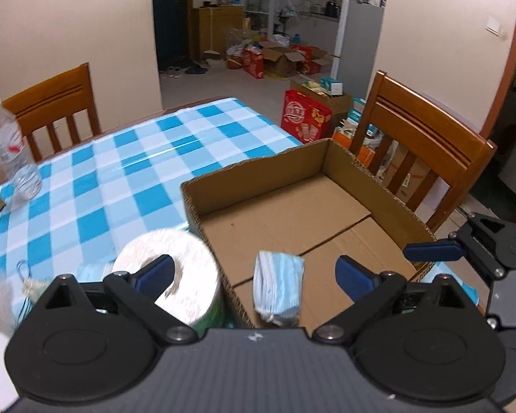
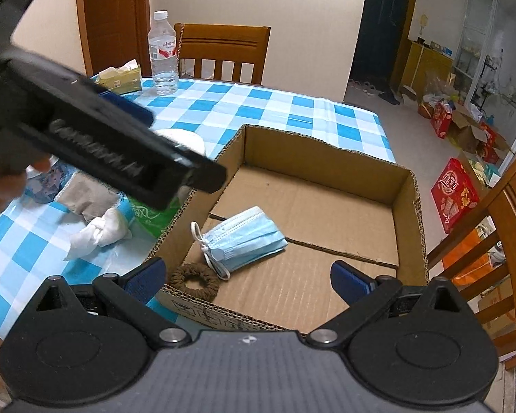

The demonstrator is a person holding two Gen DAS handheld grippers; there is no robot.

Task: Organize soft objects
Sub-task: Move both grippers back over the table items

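Note:
A shallow cardboard box [image 1: 258,175] [image 2: 406,186] sits on the checked table. A folded stack of blue face masks [image 1: 278,284] [image 2: 246,237] lies in its near corner, next to a brown hair scrunchie [image 2: 194,280]. My left gripper [image 1: 254,273] is open and empty above the box's near edge, over the masks. A toilet paper roll [image 1: 185,268] in green wrap [image 2: 151,220] stands just left of the box. My right gripper [image 2: 246,275] is open and empty above the box's front; it also shows in the left wrist view [image 1: 433,251]. The left gripper's body [image 2: 113,151] crosses the right wrist view.
A white crumpled cloth [image 2: 99,232], a grey cloth [image 2: 86,198] and a patterned pack [image 2: 50,182] lie left of the box. A water bottle [image 2: 162,55] [image 1: 8,144] and tissue pack [image 2: 122,77] stand at the far side. Wooden chairs [image 1: 419,144] [image 2: 223,51] flank the table.

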